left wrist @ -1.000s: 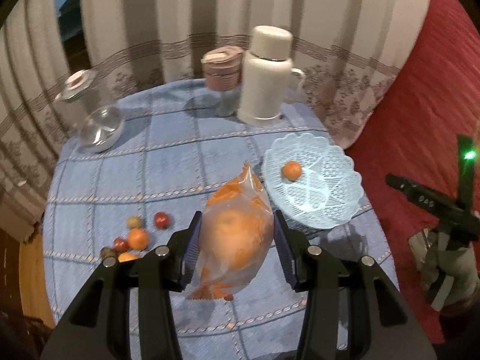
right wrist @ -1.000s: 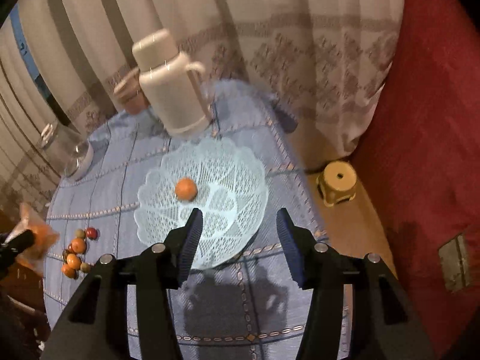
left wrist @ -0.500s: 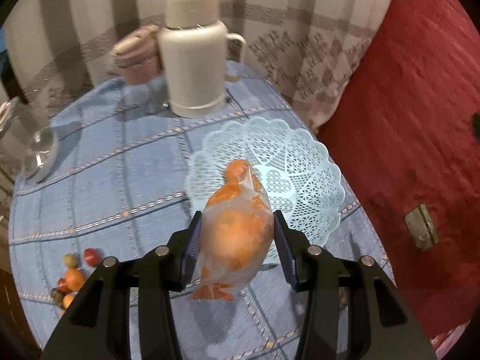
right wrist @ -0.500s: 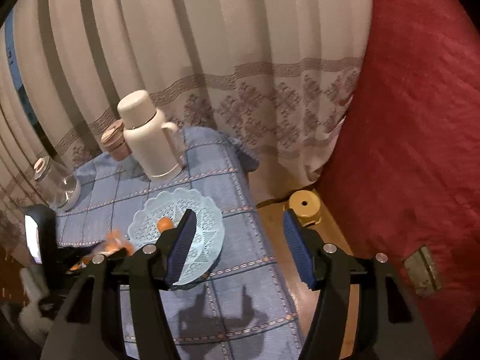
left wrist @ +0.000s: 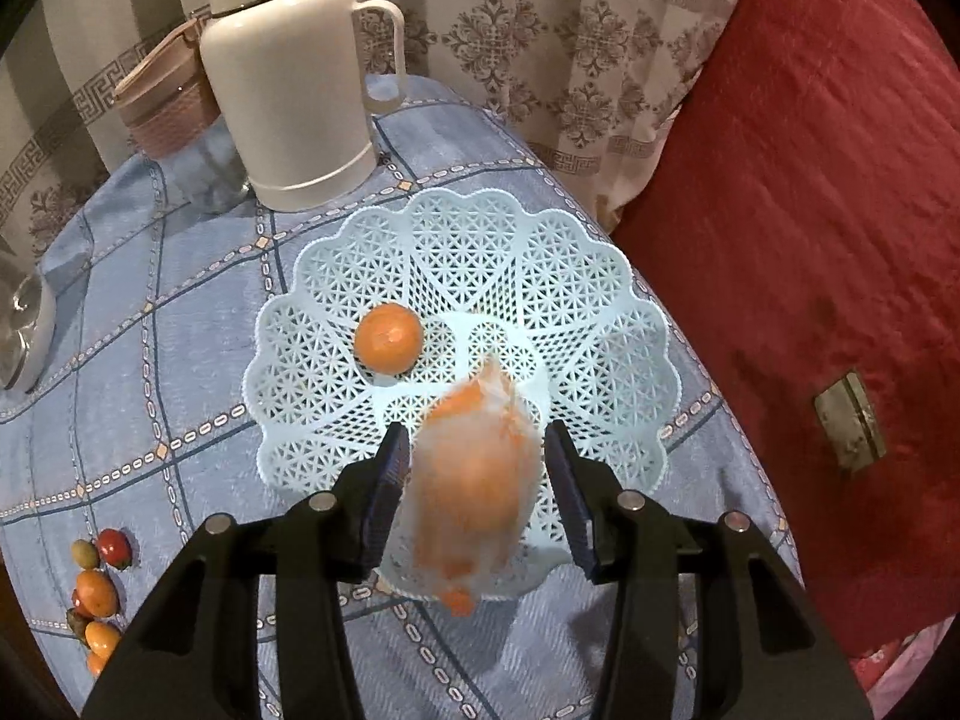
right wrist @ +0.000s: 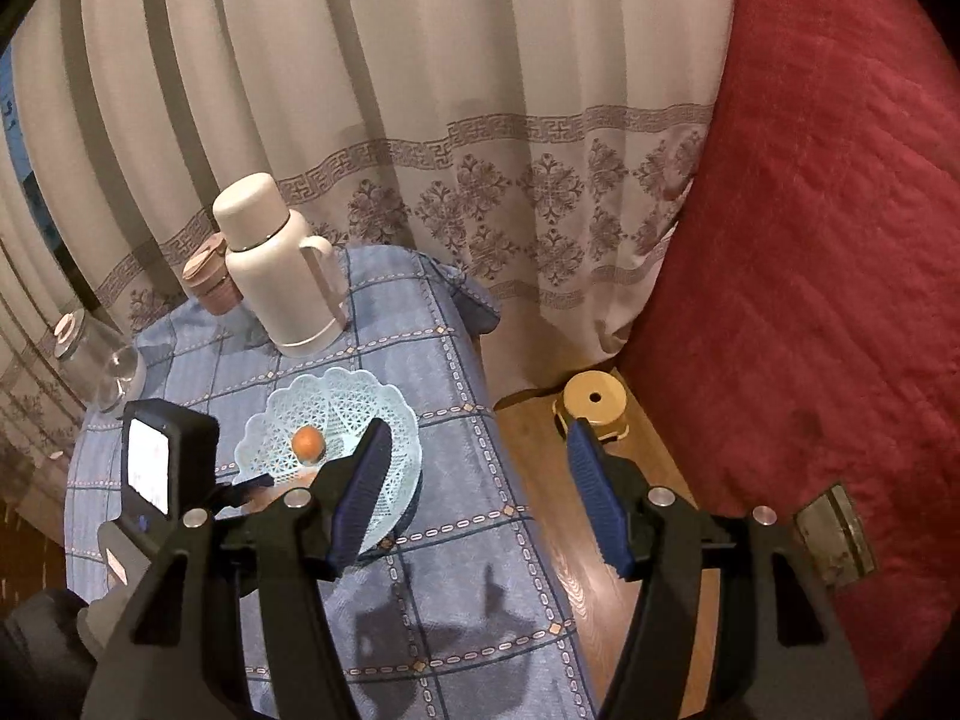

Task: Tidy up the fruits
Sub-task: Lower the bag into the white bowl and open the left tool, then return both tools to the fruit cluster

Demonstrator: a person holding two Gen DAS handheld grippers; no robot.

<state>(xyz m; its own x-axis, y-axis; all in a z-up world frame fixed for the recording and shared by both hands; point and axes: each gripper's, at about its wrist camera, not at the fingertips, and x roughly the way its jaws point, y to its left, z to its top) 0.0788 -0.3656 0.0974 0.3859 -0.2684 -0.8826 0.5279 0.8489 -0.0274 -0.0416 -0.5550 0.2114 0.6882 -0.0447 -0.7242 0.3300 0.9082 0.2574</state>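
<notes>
A pale blue lattice basket sits on the blue checked tablecloth and holds one orange. My left gripper stands over the basket's near rim. A clear bag of oranges shows blurred between its fingers, which stand slightly apart from it. Several small fruits lie at the table's near left. My right gripper is open and empty, high above the table's right edge. The basket, its orange and the left gripper's body show in the right wrist view.
A white thermos jug and a pink-lidded jar stand at the table's back. A glass jar stands at the left. A red sofa is to the right, with a small yellow stool on the wooden floor.
My left gripper moved right over the basket, and its jaws have parted from the bag, which now looks blurred. My right gripper has pulled back and up, away from the basket.
</notes>
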